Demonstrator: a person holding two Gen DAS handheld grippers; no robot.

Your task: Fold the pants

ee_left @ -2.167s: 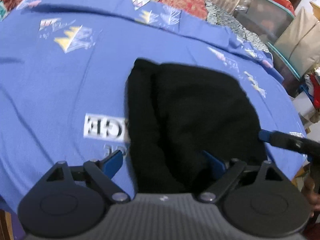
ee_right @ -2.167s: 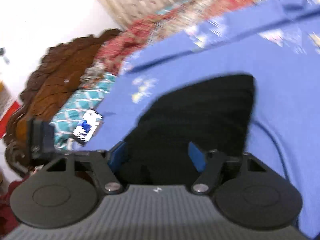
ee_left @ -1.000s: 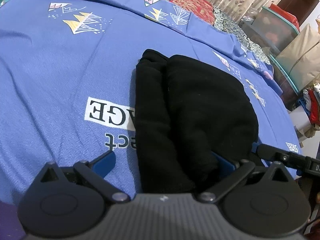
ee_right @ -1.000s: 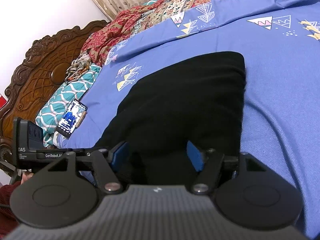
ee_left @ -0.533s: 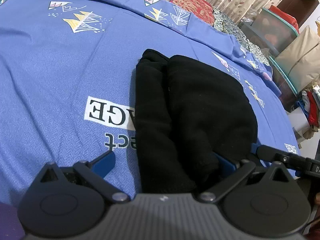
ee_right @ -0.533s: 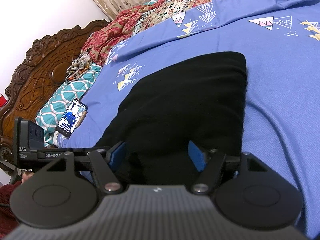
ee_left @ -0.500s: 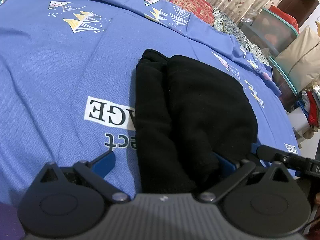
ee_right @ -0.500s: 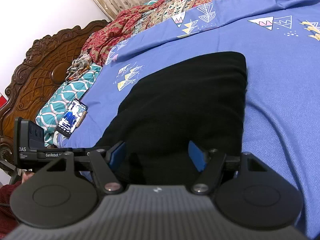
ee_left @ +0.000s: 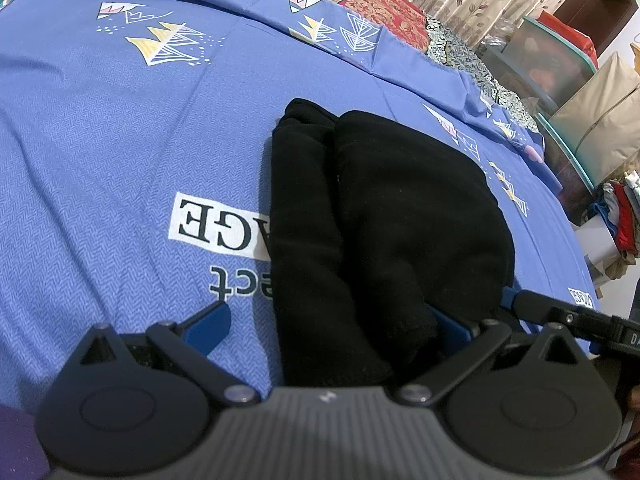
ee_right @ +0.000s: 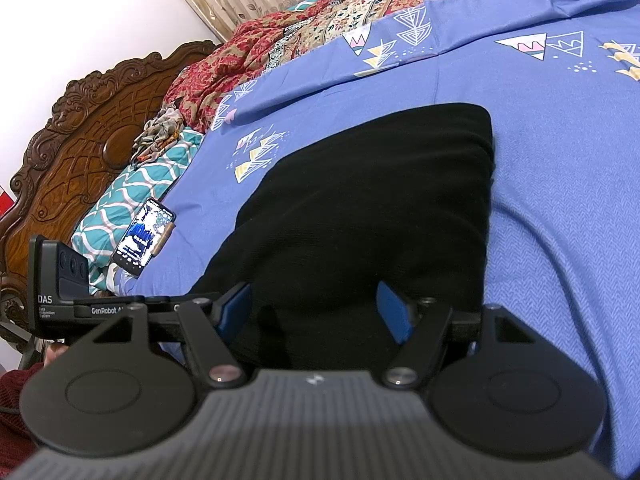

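The black pants [ee_left: 384, 216] lie folded in a thick bundle on the blue bedsheet [ee_left: 120, 128]. My left gripper [ee_left: 332, 326] is open, its blue fingers on either side of the bundle's near end. In the right wrist view the pants [ee_right: 380, 208] lie flat and my right gripper [ee_right: 316, 306] is open over their near edge. The right gripper's finger [ee_left: 532, 304] shows at the right of the bundle in the left wrist view. The left gripper's body [ee_right: 60, 284] shows at the left of the right wrist view.
A phone [ee_right: 144, 236] lies on a teal patterned pillow [ee_right: 132, 192] by the carved wooden headboard [ee_right: 80, 132]. A red patterned quilt [ee_right: 320, 28] lies at the far side. Storage boxes [ee_left: 552, 60] and stacked clothes [ee_left: 620, 216] stand beyond the bed's right edge.
Both grippers steadied from a blurred motion 2.2 s ago and have held almost still over the folded pants for the last second. Both stay open.
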